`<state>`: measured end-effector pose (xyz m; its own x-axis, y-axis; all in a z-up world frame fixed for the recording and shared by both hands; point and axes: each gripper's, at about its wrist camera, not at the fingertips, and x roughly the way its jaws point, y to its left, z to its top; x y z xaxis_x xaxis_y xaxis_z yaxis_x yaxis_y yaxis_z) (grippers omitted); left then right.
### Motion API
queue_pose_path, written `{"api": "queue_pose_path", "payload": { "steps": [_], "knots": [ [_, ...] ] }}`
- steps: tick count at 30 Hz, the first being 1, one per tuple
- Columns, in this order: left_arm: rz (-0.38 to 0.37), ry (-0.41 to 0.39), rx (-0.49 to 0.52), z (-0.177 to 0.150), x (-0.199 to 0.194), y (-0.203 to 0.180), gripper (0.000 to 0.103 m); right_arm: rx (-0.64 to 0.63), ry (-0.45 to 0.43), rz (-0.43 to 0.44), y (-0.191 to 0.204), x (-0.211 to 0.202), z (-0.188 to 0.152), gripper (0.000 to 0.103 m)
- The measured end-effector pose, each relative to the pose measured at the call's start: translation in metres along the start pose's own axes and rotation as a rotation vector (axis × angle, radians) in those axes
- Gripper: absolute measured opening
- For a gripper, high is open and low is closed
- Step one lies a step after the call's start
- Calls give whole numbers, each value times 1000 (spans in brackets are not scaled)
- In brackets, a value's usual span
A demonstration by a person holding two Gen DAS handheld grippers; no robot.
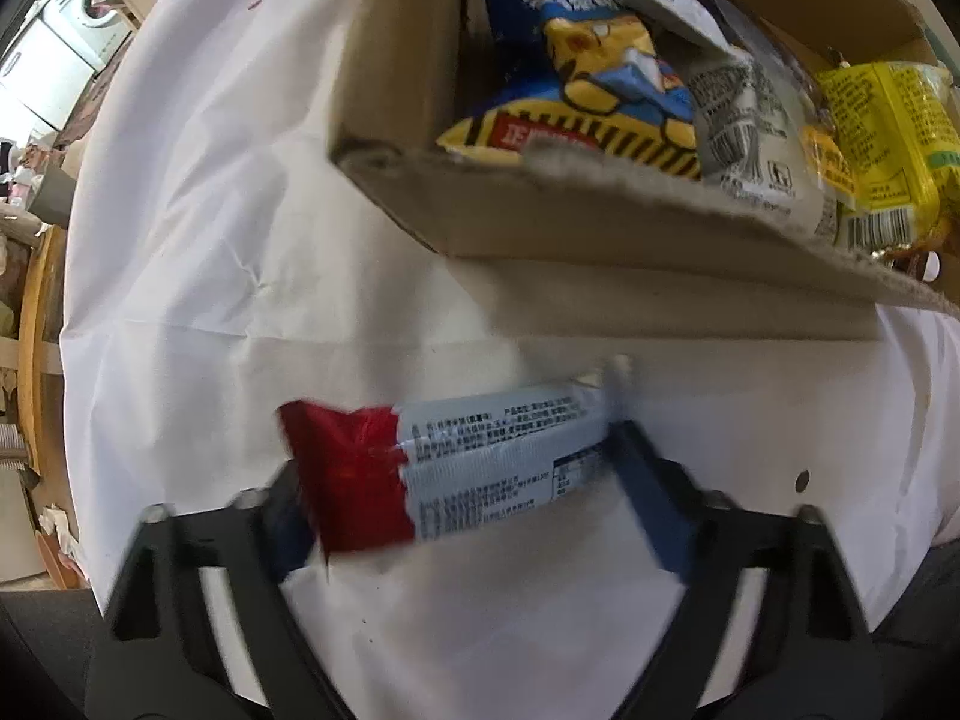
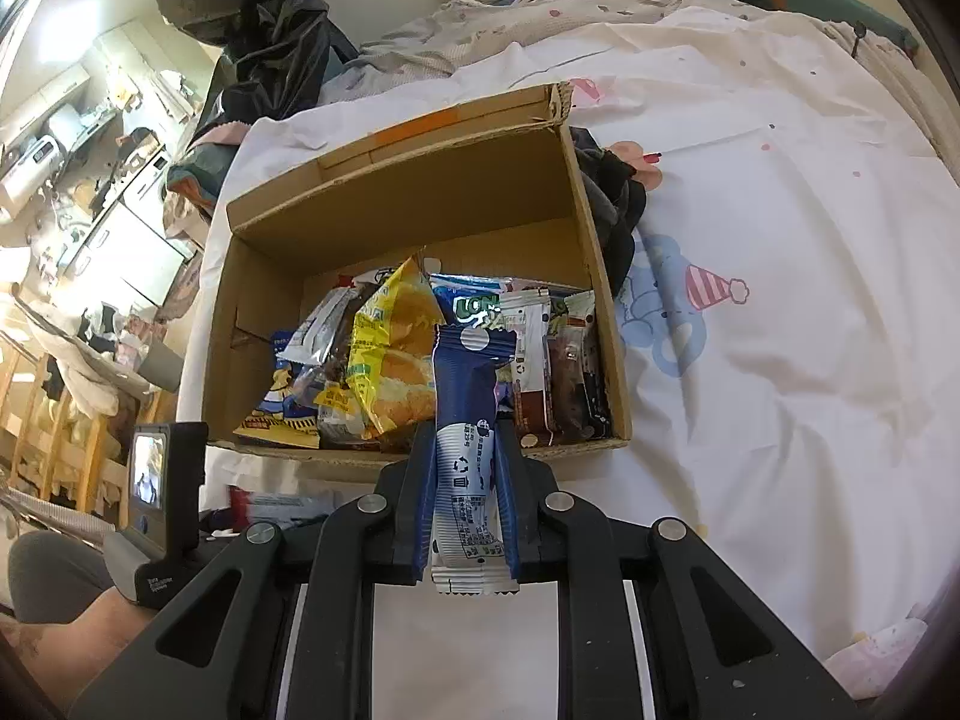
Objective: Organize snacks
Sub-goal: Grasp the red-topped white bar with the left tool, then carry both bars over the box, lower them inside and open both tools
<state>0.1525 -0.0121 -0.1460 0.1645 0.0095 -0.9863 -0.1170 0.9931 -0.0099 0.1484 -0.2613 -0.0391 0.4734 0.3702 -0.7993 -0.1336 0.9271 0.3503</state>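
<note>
A cardboard box [image 2: 603, 324] holds several snack packets, among them a yellow bag [image 2: 393, 354] and a blue cartoon bag [image 1: 600, 66]. The box's near wall [image 1: 540, 210] fills the upper left wrist view. My left gripper [image 1: 456, 480] is shut on a red and grey snack bar [image 1: 456, 462], held crosswise above the white sheet in front of the box. My right gripper [image 2: 465, 474] is shut on a blue and white snack packet [image 2: 471, 420], held upright at the box's near edge. The left gripper's body [image 2: 159, 498] shows at lower left in the right wrist view.
The box stands on a white sheet [image 1: 240, 240] over a bed with a printed duvet [image 2: 780, 300]. A black bag [image 2: 252, 18] and dark cloth [image 2: 618, 204] lie behind and beside the box. Cluttered furniture [image 2: 90, 210] is at the left.
</note>
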Motion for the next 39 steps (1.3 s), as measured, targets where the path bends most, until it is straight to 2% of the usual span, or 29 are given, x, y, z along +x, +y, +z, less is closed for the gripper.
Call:
{"api": "queue_pose_path", "payload": {
  "steps": [2, 3, 4, 9, 13, 17, 20, 23, 28, 30, 31, 34, 39],
  "knots": [
    [-20, -15, 23, 1, -6, -4, 53, -3, 3, -7, 0, 0, -1, 19],
    [-30, -22, 46, 1, -10, -7, 38, -1, 3, -7, 0, 0, -1, 19],
    [-27, -31, 62, 0, -14, -9, 12, 2, 1, -7, -1, -1, -1, 19],
    [-98, -42, 83, -5, -31, -7, 12, 11, -3, -6, -2, -3, 0, 19],
    [-129, -87, 74, -17, -61, -6, 12, 21, -17, 5, -5, -10, 0, 19],
    [-122, -204, 102, -24, -105, -8, 12, 53, -73, 36, -13, -27, 4, 19],
    [-108, -311, 107, -10, -134, 0, 12, 69, -111, 27, -20, -36, 11, 19],
    [-123, -344, 85, 11, -149, 1, 12, 83, -130, 21, -27, -42, 18, 19],
    [-132, -354, 86, 47, -139, 0, 12, 109, -105, 46, -32, -28, 32, 19],
    [-97, -359, 122, 56, -129, -6, 12, 106, -81, 43, -29, -16, 37, 19],
    [-81, -360, 128, 57, -124, -8, 12, 106, -70, 45, -28, -12, 38, 19],
    [-97, -331, 121, 67, -104, -13, 12, 89, -42, 55, -25, 1, 40, 19],
    [-105, -342, 103, 79, -93, -13, 12, 91, -13, 62, -26, 22, 41, 19]
  ]
}}
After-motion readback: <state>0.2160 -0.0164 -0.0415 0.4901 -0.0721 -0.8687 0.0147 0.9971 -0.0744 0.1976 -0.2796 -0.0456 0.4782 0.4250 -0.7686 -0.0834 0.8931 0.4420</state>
